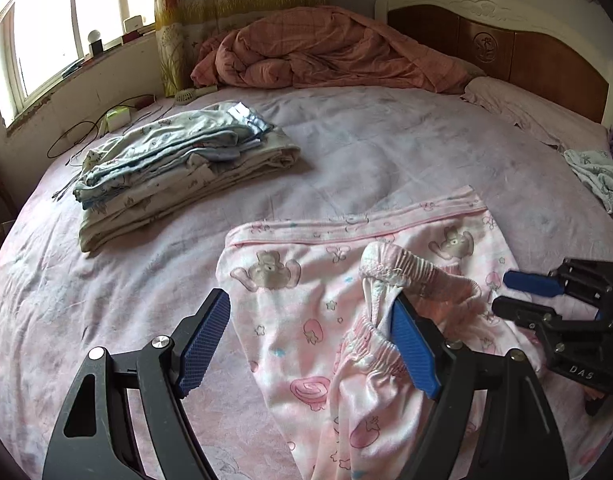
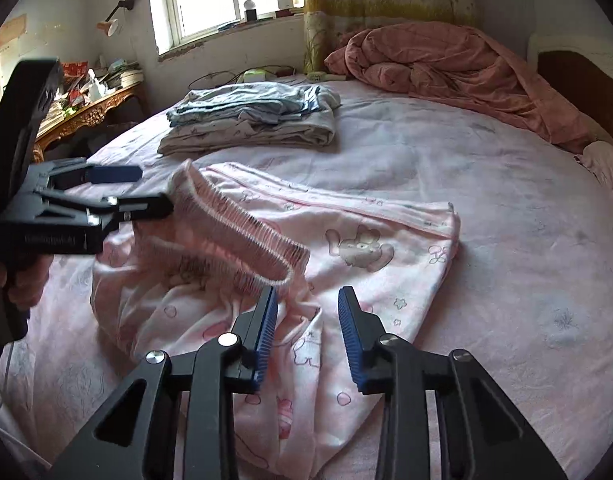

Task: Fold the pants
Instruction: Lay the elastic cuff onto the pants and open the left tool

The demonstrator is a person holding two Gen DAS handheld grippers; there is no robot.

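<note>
Left gripper (image 1: 306, 344) jaws wide apart, elastic waistband (image 1: 402, 268) draped over one finger, not pinched. Right gripper (image 2: 306, 332) jaws part open, empty, just beside the band. Pink pants (image 1: 306, 308) half-folded on bed (image 1: 366, 152). Step: regrip waistband; next needs both jaws closing on it.

Landmark: bed (image 1: 346, 148), pink sheet. Stack of folded clothes (image 1: 178, 168) lay on its window side. Rumpled salmon quilt (image 1: 330, 52) heaped at head, against wooden headboard (image 1: 526, 52). Cluttered gilt table (image 2: 86, 108) stood beside.
</note>
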